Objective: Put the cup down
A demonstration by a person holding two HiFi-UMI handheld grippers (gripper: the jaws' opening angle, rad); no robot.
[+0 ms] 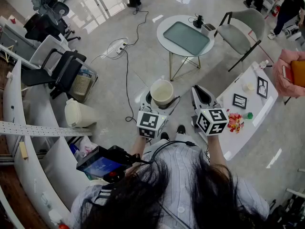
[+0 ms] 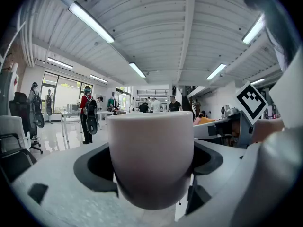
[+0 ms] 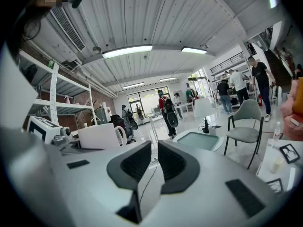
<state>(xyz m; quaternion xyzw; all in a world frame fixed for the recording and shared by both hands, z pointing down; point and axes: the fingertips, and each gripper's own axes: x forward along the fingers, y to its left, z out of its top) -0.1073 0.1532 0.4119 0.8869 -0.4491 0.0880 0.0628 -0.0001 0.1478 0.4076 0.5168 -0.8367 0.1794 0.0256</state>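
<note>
Cup in the air over bare floor, no tabletop under it yet

The left gripper [image 1: 161,102] is spread to its widest and clamps the cup [image 1: 162,90] by its rounded lower body. The right gripper [image 3: 155,146] has its jaws almost together on nothing. The likeliest mishap, in my judgement, is a slip: the pads sit on a curved wall with no spare width, so a jolt or a tilt could let the cup slide out and break on the floor [image 1: 143,61]. Opening here would do the same. The long tabletop [image 1: 259,111] lies past the right gripper, with frames and small bits on it, so a swing across could knock the cup or crowd its landing near the edge.
</note>
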